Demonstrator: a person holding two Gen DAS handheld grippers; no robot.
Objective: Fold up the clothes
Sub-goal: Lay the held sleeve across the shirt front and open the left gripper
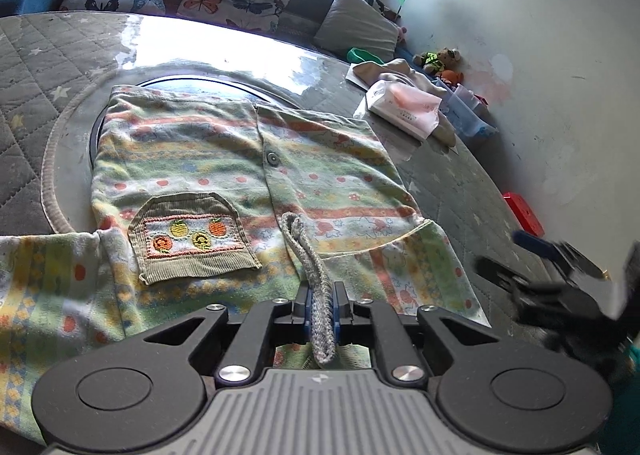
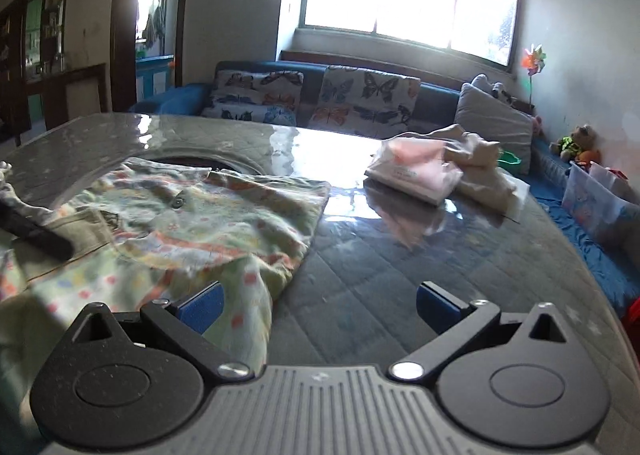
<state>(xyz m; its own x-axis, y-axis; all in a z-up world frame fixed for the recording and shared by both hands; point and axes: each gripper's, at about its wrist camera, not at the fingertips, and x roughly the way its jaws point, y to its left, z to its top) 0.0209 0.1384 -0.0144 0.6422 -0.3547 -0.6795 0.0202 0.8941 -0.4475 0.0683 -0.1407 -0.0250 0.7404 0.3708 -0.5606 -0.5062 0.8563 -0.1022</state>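
Observation:
A child's striped, patterned jacket (image 1: 224, 159) lies flat on the glass-topped table (image 1: 248, 55), front up, with a button and an olive corduroy pocket (image 1: 192, 239). My left gripper (image 1: 322, 307) is shut on a grey knitted cuff (image 1: 308, 255) that lies over the jacket's near part. My right gripper (image 2: 318, 305) is open and empty, low over the table at the jacket's (image 2: 192, 223) right edge; its left pad (image 2: 202, 309) sits against the cloth. The right gripper also shows blurred in the left wrist view (image 1: 560, 287).
A pink tissue pack (image 1: 404, 107) and crumpled beige cloth (image 2: 476, 163) lie at the table's far right. A sofa with butterfly cushions (image 2: 320, 99) stands behind. A red box (image 1: 524, 215) and toys (image 1: 440, 61) sit by the right wall.

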